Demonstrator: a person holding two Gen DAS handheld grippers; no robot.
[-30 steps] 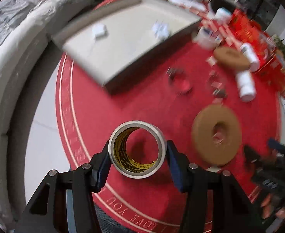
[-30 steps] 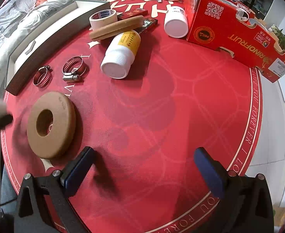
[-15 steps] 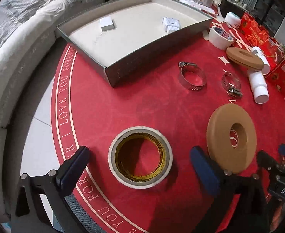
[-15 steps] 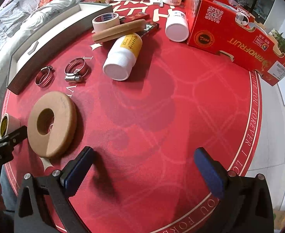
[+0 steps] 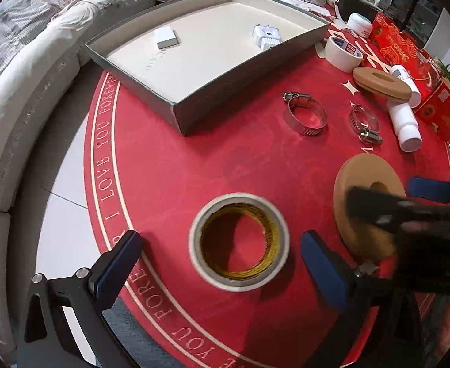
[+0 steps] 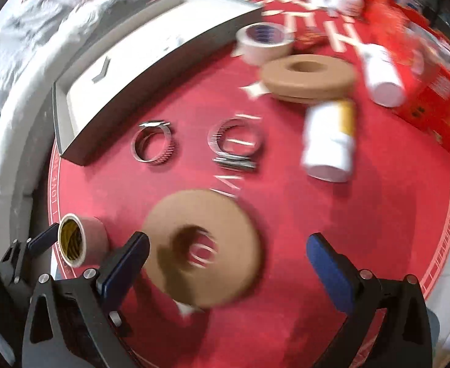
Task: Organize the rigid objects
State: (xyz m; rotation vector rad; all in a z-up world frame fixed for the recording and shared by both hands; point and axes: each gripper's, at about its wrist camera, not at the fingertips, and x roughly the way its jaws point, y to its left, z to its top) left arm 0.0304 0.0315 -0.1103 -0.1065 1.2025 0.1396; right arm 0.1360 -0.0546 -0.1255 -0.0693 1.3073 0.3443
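Note:
A white tape roll with a yellow core (image 5: pixel 238 242) lies flat on the red mat between the wide-open fingers of my left gripper (image 5: pixel 222 263); it also shows in the right wrist view (image 6: pixel 79 240). A tan ring disc (image 6: pixel 202 247) lies between the open fingers of my right gripper (image 6: pixel 229 265), which hovers over it; the disc shows in the left wrist view (image 5: pixel 366 211) partly behind the right gripper (image 5: pixel 409 211). The right wrist view is motion-blurred.
A grey tray (image 5: pixel 225 104) holds a white block (image 5: pixel 166 37) and a white adapter (image 5: pixel 266 36). Two hose clamps (image 5: pixel 305 113) (image 5: pixel 364 121), a second tan disc (image 5: pixel 381 84), a white tape roll (image 5: pixel 343 53), white bottles (image 5: pixel 406 122) and a red carton (image 5: pixel 409 55) lie beyond.
My left gripper let go of the tape roll, opened wide and stays around it. My right gripper swung left over the tan ring disc.

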